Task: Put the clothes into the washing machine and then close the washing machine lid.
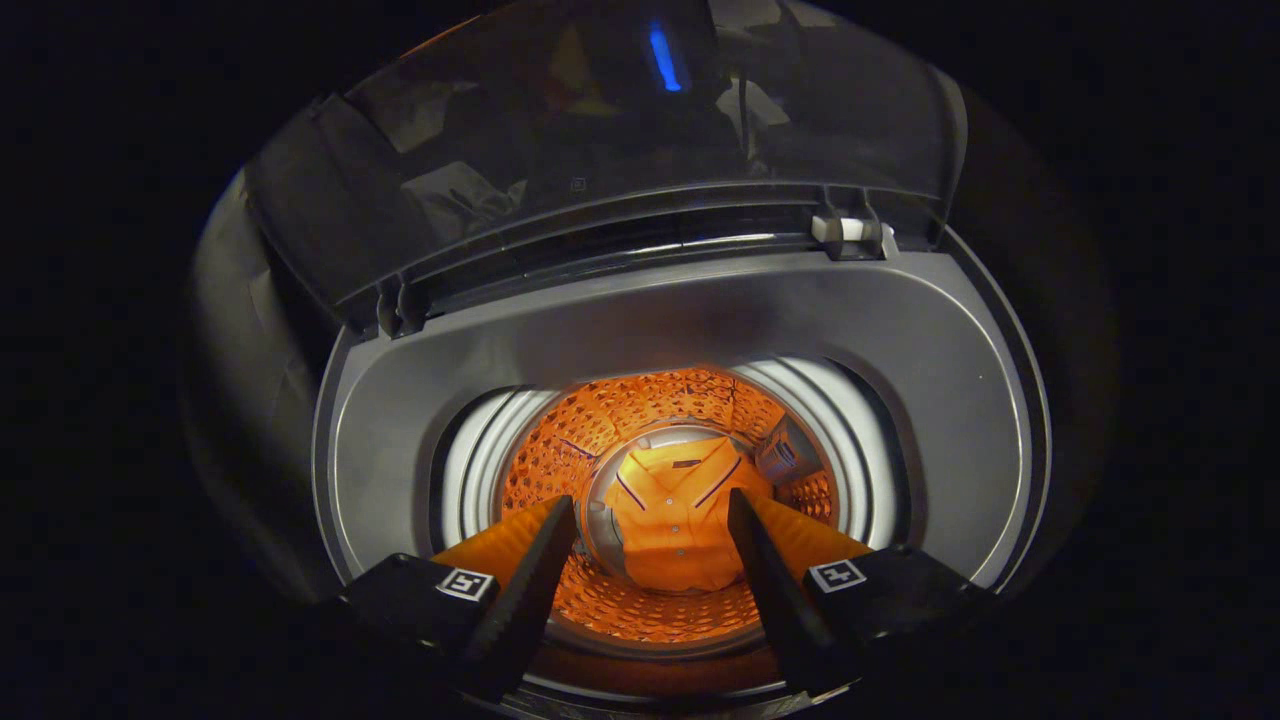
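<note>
An orange collared shirt (672, 520) lies flat at the bottom of the washing machine drum (610, 425), lit in orange. My gripper (652, 505) hangs above the drum opening, looking straight down, open, with nothing between its fingers. The shirt sits well beyond the fingers, seen through the gap between them. The machine's transparent lid (600, 150) stands raised on its hinges at the far side of the top deck (640, 320).
The grey top deck rings the drum opening. Two lid hinges (848, 235) sit at the deck's far edge. A small grey filter piece (788, 452) is fixed on the drum wall to the right of the shirt. Surroundings are dark.
</note>
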A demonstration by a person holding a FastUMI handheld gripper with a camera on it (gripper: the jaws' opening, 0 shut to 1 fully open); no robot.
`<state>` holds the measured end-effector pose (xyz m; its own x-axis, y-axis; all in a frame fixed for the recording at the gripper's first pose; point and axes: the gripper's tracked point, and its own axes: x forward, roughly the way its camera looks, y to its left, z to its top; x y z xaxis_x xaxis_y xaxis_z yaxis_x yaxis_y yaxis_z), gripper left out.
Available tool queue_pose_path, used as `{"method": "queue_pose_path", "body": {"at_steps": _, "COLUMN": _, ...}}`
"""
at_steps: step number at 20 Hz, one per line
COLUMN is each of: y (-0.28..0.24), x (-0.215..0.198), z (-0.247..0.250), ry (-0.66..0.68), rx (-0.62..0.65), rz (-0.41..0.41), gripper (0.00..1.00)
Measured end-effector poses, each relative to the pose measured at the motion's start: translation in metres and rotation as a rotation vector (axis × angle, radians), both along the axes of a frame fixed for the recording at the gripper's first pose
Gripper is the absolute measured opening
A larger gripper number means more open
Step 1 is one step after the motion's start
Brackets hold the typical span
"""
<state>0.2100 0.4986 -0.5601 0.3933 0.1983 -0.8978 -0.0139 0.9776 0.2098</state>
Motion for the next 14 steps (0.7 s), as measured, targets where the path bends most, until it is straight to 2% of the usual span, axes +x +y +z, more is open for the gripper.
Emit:
{"method": "queue_pose_path", "body": {"at_steps": 7, "y": 0.002, "x": -0.001, "z": 0.026, "ry": -0.069, "rx": -0.001, "rz": 0.011, "gripper": 0.99}}
{"method": "queue_pose_path", "body": {"at_steps": 14, "y": 0.008, "x": -0.002, "z": 0.117, "ry": -0.290, "rx": 0.053, "rz": 0.032, "gripper": 0.99}}
